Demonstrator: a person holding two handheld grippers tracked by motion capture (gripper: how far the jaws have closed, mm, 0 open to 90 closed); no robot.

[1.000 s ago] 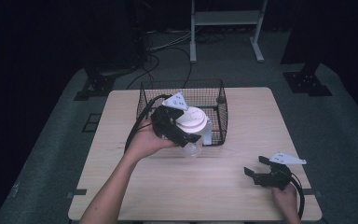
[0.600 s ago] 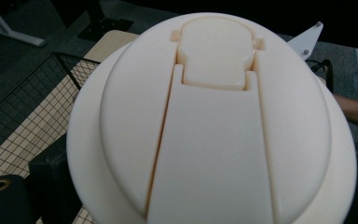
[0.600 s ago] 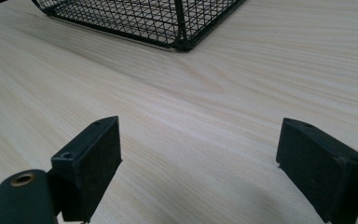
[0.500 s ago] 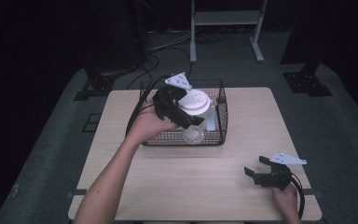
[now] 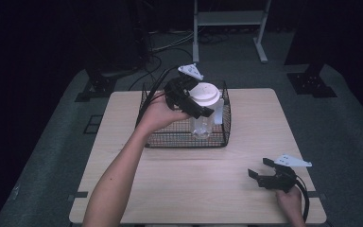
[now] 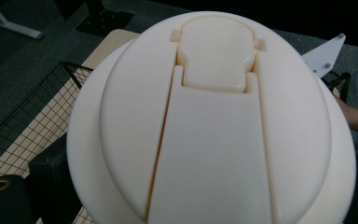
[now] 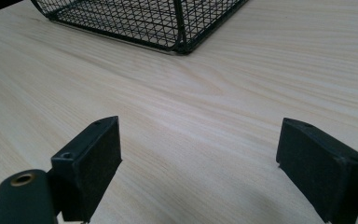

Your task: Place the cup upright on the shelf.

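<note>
We hold the left gripper [image 5: 199, 105] clamped on a clear bottle [image 5: 202, 124] with a white flip-top lid [image 5: 205, 93], gripped just under the lid. The bottle stands upright, long axis vertical, over the right half of the black wire basket [image 5: 170, 138]. Its base sits low inside the mesh; we cannot tell whether it touches the basket floor. In the left gripper view the lid [image 6: 214, 121] sits right against the camera, with the basket rim [image 6: 51, 100] lower left.

The relation that matters: the bottle is directly below the left gripper, inside the basket walls, so we judge the coming move to be a straight drop and release, with little room to the right wall.

The right gripper [image 5: 263, 172] rests on the near right of the table [image 5: 179, 189], well apart from the basket, jaws spread wide and empty. Its own view shows bare tabletop [image 7: 205, 93] between the jaws and a basket corner [image 7: 182, 42] beyond.

Surface: pale wood, level. Room: dark, grey floor, cables and a white stand frame [image 5: 229, 19] at the far side.
</note>
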